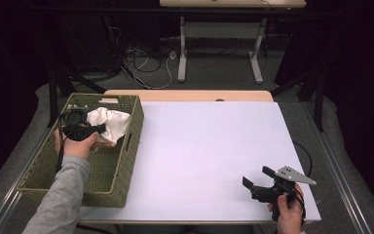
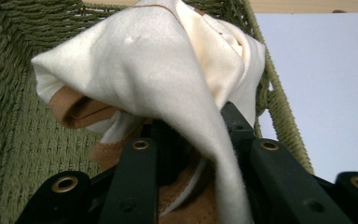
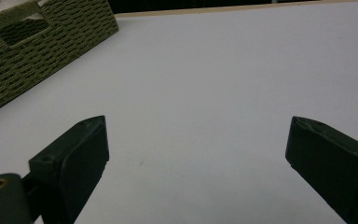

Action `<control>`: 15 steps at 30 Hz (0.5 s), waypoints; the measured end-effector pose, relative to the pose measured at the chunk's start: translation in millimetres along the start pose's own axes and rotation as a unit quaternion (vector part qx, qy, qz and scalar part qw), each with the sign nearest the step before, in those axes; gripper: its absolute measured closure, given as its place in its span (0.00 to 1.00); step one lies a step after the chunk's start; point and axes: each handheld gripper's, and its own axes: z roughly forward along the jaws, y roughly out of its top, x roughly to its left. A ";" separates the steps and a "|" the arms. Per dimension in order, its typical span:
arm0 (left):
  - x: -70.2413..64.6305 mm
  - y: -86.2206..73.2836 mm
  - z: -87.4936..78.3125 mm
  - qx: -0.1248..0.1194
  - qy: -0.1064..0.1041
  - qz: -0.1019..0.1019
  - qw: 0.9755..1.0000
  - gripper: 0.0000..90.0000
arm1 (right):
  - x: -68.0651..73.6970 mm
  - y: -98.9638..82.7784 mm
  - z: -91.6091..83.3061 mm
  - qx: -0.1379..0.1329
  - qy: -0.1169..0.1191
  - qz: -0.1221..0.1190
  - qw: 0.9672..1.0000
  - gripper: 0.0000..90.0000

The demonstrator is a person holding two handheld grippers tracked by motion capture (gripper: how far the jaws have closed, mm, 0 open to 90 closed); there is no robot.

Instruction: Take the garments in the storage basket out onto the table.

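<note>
- Lifting the cream cloth (image 1: 109, 124) out of the green woven basket (image 1: 44, 170) is the step in hand, as I judge it; my left claw (image 1: 99, 128) is clenched on a bunched fold of it.
- In the left gripper view, the cloth (image 2: 140, 70) drapes over both jaws, with a tan lining showing beneath. I hold the grip firm so the fold does not slip.
- I raise the cloth straight up until its hanging parts clear the basket rim, then carry it across to the white table (image 1: 209, 146). Dragging it sideways too early could snag the weave or tip the basket.
- My left forearm, in a grey sleeve, reaches in from the near side over the basket; the claw points level toward the table side.
- My right claw (image 1: 256, 178) rests low over the table's near right corner, jaws wide apart and empty, well apart from the basket (image 3: 42, 42).
</note>
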 end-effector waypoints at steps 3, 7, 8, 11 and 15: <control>-1.3 -4.0 -3.7 -0.007 -0.003 0.002 1.000 0.80 | -0.2 -0.1 0.0 -0.001 -0.001 -0.002 1.000 0.06; -1.0 -11.3 -7.1 -0.018 -0.009 0.004 1.000 0.80 | -0.1 0.0 -0.2 -0.001 -0.001 -0.002 1.000 0.06; -0.4 -13.3 -7.9 -0.021 -0.009 0.004 1.000 0.80 | 0.0 0.0 -0.4 -0.001 -0.002 -0.004 1.000 0.06; 1.2 -19.3 -11.5 -0.031 -0.013 0.007 0.999 0.80 | 0.1 -0.1 -0.2 0.000 -0.001 -0.003 1.000 0.06; 3.0 -26.5 -18.2 -0.045 -0.021 0.004 0.999 0.80 | 0.5 -0.3 0.0 0.002 -0.002 0.000 1.000 0.06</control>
